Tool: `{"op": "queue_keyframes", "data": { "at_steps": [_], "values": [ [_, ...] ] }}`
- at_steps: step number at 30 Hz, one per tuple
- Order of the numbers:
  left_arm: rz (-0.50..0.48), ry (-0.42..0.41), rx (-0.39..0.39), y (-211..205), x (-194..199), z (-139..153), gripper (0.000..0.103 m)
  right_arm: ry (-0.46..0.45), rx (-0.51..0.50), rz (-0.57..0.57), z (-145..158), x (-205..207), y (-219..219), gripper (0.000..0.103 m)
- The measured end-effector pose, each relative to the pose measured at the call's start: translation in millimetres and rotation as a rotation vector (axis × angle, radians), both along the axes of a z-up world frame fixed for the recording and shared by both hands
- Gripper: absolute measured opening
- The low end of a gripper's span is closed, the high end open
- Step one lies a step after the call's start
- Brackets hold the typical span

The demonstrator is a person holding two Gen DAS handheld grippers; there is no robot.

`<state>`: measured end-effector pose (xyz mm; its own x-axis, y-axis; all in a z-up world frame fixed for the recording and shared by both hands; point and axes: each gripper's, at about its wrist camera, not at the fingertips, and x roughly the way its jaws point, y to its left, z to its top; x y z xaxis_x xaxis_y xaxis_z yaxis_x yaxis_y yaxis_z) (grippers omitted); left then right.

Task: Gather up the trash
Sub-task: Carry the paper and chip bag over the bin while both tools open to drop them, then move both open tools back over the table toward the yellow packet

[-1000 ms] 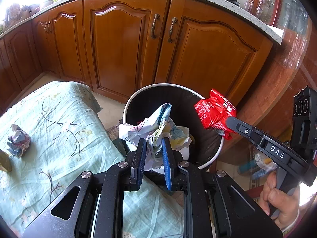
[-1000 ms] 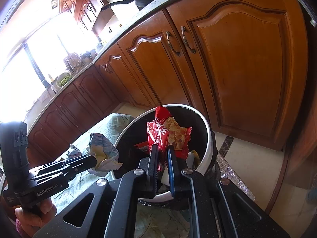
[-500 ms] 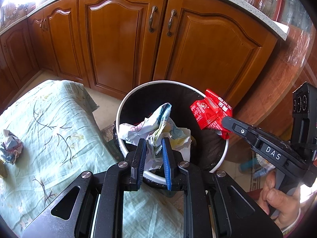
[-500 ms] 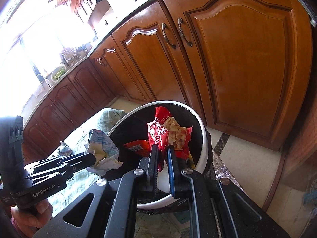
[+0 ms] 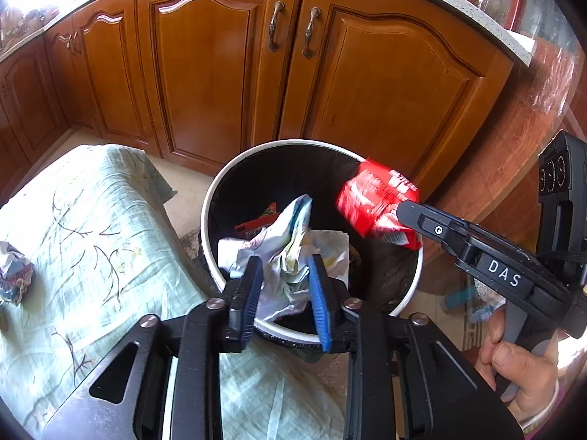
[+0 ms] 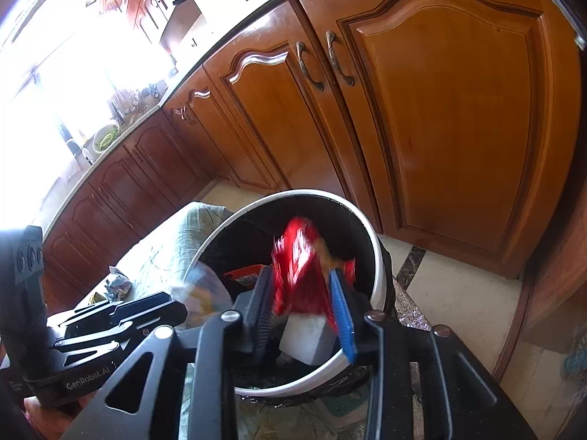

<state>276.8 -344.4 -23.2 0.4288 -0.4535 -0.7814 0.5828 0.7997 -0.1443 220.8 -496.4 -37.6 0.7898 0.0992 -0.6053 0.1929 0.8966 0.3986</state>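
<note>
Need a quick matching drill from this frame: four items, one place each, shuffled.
Items:
1. red snack bag
2. crumpled white wrapper
3. small crumpled ball
4. trash bin

Places:
A. on the green cloth
B. on the floor by the cabinets
C. between the left hand-held gripper pads
D. between the right hand-held gripper pads

Pairs: 1-D, 2-C, 3-A, 4-B

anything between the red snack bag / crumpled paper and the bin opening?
Nothing visible. Both grippers' jaws are opening; the red snack bag and the crumpled paper sit between them, directly over the uncovered bin, already holding some trash.
</note>
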Motion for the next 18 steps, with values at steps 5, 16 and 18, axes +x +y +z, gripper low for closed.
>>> {"op": "queue_keyframes", "data": {
  "at_steps": [5, 16, 18],
  "values": [
    [0.032, -0.01, -0.027, 14.0, -2.3, 4.3, 0.048, -0.032, 0.023, -0.013, 4.4, -9.0, 1.1, 0.049],
    [0.186, 0.033, -0.117, 101.8, -25.8, -3.6, 0.055, -0.114, 0.055, 0.073, 16.4, -27.8, 55.9, 0.099],
    [0.222, 0.029, -0.111, 120.4, -31.0, -6.6, 0.055, -0.112, 0.065, 0.104, 15.9, -26.6, 70.9, 0.099]
  ]
}}
